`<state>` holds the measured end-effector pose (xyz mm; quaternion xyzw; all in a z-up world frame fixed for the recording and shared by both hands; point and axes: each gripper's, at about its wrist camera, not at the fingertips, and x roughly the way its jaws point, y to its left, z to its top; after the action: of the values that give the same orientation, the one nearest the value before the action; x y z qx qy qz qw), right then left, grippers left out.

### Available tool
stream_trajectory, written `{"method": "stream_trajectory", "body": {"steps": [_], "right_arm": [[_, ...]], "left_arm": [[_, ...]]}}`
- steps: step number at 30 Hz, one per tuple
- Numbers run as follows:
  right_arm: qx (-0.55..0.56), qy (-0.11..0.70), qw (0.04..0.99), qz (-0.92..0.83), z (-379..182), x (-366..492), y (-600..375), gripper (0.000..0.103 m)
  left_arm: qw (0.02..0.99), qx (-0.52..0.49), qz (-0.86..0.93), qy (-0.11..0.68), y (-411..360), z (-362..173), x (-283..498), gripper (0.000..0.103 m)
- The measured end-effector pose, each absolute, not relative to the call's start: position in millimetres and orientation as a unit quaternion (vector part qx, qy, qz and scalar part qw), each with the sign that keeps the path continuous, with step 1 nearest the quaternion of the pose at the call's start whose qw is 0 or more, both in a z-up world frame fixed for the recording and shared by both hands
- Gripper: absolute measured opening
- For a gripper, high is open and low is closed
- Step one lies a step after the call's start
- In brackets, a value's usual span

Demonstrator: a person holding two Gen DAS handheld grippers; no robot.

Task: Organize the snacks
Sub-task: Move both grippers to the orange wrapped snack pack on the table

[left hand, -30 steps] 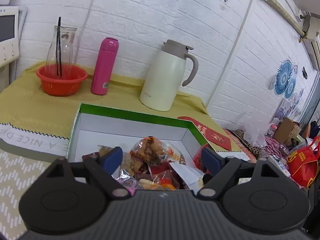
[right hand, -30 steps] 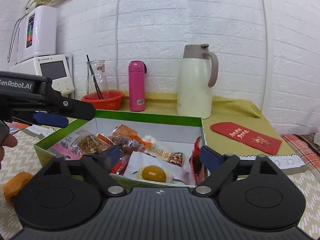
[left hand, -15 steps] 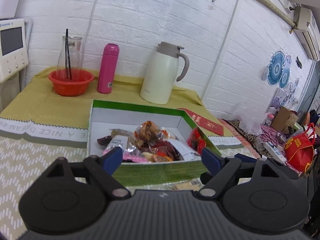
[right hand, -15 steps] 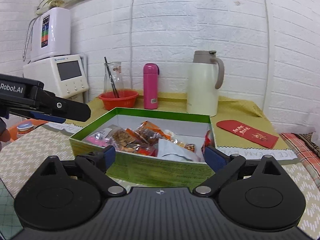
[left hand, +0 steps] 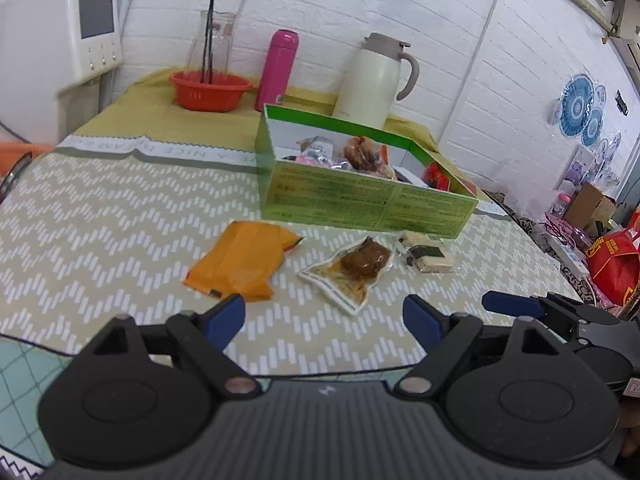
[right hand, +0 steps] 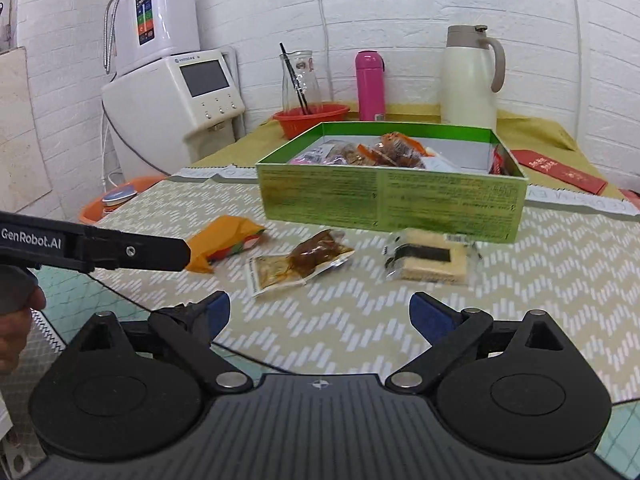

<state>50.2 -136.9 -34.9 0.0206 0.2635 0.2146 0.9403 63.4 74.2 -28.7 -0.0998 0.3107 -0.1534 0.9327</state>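
A green box [left hand: 360, 196] [right hand: 392, 200] holds several wrapped snacks. Three snacks lie on the table in front of it: an orange packet [left hand: 240, 258] [right hand: 224, 240], a clear pack with brown food [left hand: 352, 270] [right hand: 304, 262], and a pale wrapped cake with a dark band [left hand: 426, 254] [right hand: 428, 260]. My left gripper [left hand: 324, 318] is open and empty, near the table's front edge behind the orange packet. My right gripper [right hand: 320, 312] is open and empty, pulled back from the snacks. The left gripper's side shows in the right wrist view [right hand: 100, 246].
At the back stand a red bowl with a glass carafe [left hand: 210, 90], a pink bottle [left hand: 278, 68] and a cream thermos jug [left hand: 376, 80]. A white appliance [right hand: 176, 108] is on the left. A red envelope [right hand: 560, 170] lies right of the box.
Both grippers have pulled back and up from the box toward the table's front edge. The three loose snacks in front of the box have come into view.
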Motion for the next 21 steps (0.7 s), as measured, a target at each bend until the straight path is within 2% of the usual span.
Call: {"method": "stream_trajectory", "body": {"steps": [6, 11, 13, 18, 21], "right_arm": [[0.005, 0.257, 0.933, 0.251, -34, 54, -106, 0.103], [-0.007, 0.257, 0.930, 0.261, -30, 73, -78, 0.103], [-0.002, 0.261, 0.928, 0.265, -30, 83, -68, 0.099], [0.019, 0.280, 0.917, 0.282, -37, 104, -44, 0.074], [0.025, 0.288, 0.916, 0.278, -42, 113, -36, 0.069]], "left_arm": [[0.937, -0.111, -0.134, 0.304, 109, -24, 68, 0.085], [0.925, -0.151, -0.147, 0.315, 131, -23, 100, 0.085], [0.922, -0.153, -0.157, 0.319, 134, -25, 114, 0.085], [0.915, -0.154, -0.177, 0.330, 138, -32, 141, 0.082], [0.914, -0.143, -0.183, 0.332, 138, -35, 150, 0.081]]}}
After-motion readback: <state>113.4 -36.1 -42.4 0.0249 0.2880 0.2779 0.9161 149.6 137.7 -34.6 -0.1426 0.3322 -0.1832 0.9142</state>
